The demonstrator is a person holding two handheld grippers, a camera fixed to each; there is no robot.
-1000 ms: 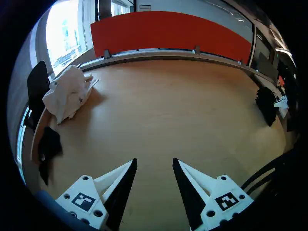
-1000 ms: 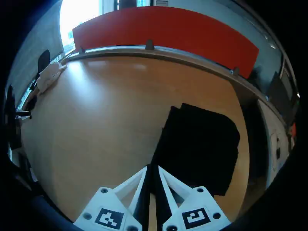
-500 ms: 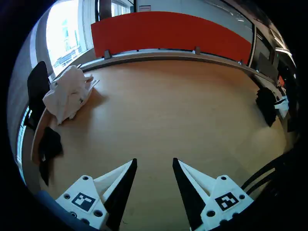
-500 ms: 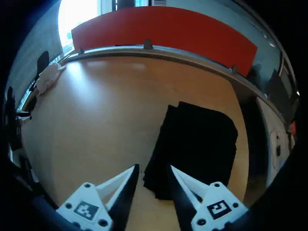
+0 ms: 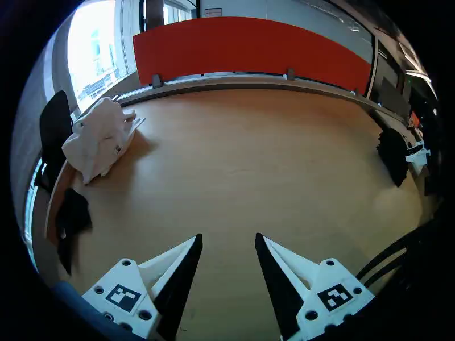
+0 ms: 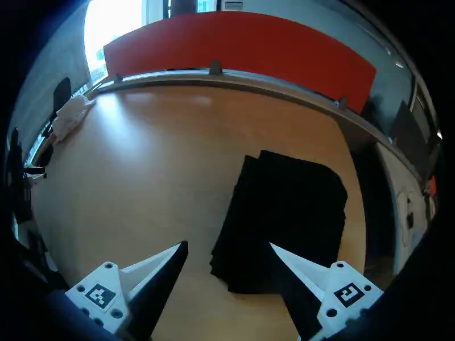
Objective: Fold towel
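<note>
A black towel (image 6: 284,219) lies folded into a flat rectangle on the wooden table (image 6: 153,170) in the right gripper view. My right gripper (image 6: 227,253) stands open just in front of the towel's near edge, its fingers apart and touching nothing. In the left gripper view the same black towel (image 5: 393,154) shows as a dark stack at the far right table edge. My left gripper (image 5: 227,243) is open over bare table (image 5: 244,165), holding nothing.
A crumpled white cloth (image 5: 99,136) lies at the table's far left; the same white cloth (image 6: 71,112) appears small in the right gripper view. An orange divider panel (image 5: 250,48) runs along the back edge. A black chair (image 5: 54,128) stands left of the table.
My right gripper was shut on the black towel's near edge; it has opened wide and let go, and the towel now lies flat. The left gripper has not moved.
</note>
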